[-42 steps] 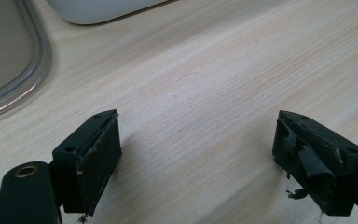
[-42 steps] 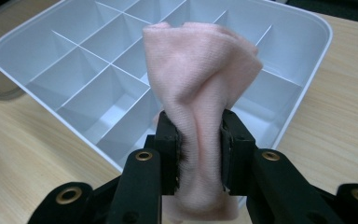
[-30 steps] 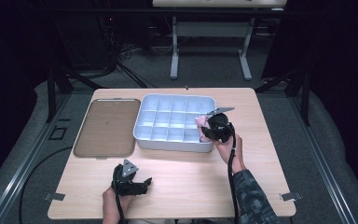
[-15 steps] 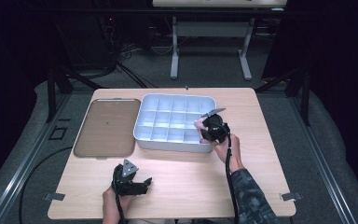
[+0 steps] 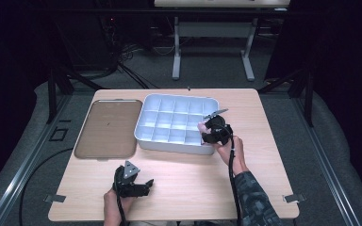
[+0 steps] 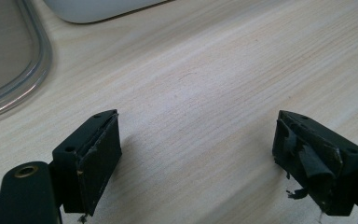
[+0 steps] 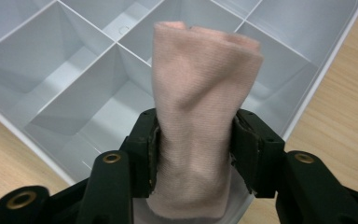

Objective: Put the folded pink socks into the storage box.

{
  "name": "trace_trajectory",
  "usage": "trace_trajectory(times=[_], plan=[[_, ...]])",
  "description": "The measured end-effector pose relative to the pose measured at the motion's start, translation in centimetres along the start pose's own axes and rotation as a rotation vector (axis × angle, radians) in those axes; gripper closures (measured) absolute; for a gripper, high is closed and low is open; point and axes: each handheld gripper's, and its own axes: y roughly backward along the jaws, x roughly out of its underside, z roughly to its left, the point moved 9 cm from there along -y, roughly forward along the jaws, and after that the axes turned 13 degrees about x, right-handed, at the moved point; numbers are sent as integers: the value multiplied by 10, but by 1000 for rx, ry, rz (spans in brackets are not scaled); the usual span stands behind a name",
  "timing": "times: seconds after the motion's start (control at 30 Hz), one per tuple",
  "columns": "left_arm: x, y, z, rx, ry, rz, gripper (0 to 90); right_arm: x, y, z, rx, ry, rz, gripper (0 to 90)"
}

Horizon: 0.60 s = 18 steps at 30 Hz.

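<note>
Right gripper [image 7: 193, 140] over the tray's [image 5: 143, 134] near corner — jaws just opening, pads touching the rolled pink cloth [image 7: 200, 93] between them, lowering it toward a compartment. Left gripper [image 6: 200, 154] parked wide open on bare table [image 6: 205, 70] — holding nothing, clear of the work.

A wooden bench [image 5: 179, 183] carries a brownish flat lid [image 5: 107, 128] at the left and, just beside it, a pale divided tray [image 5: 175, 123] with rows of compartments. The right claw [image 5: 206, 131] sits over the tray's near right corner, held by a hand whose patterned sleeve comes in from the bottom, with a bit of pink cloth [image 5: 201, 127] showing at its tip; its jaws have just been opening. The left claw [image 5: 143, 184] rests low on the bare bench near the front edge, well apart from the tray, jaws spread.
</note>
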Motion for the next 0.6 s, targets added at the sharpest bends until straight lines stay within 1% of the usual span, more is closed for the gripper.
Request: trace_trajectory(times=[0.03, 0.1, 0.13, 0.17, 0.2, 0.23, 0.37, 0.47, 0.5, 0.53, 0.6], plan=[[0, 0, 0, 0, 0, 0, 150, -1, 2, 1, -4, -2, -4, 521], [0, 0, 0, 0, 0, 0, 150, -2, 4, 0, 5, 1, -12, 530], [0, 0, 0, -1, 1, -1, 150, -2, 4, 1, 8, 3, -14, 561], [0, 0, 0, 0, 1, -1, 150, -2, 4, 1, 11, 6, -15, 614], [0, 0, 0, 0, 0, 0, 150, -1, 3, 1, 9, 19, -6, 633], [0, 0, 0, -1, 1, -1, 150, -1, 2, 1, 16, 15, -4, 641], [0, 0, 0, 0, -1, 0, 150, 2, -3, 1, 35, 46, 24, 649], [0, 0, 0, -1, 1, -1, 150, 3, -4, 2, 35, 52, 30, 646], [0, 0, 0, -1, 1, -1, 150, 4, -4, 2, 37, 56, 35, 641], [0, 0, 0, -1, 1, -1, 149, 6, -5, 2, 42, 70, 50, 635], [0, 0, 0, -1, 1, -1, 150, 8, -6, 3, 37, 79, 66, 610]])
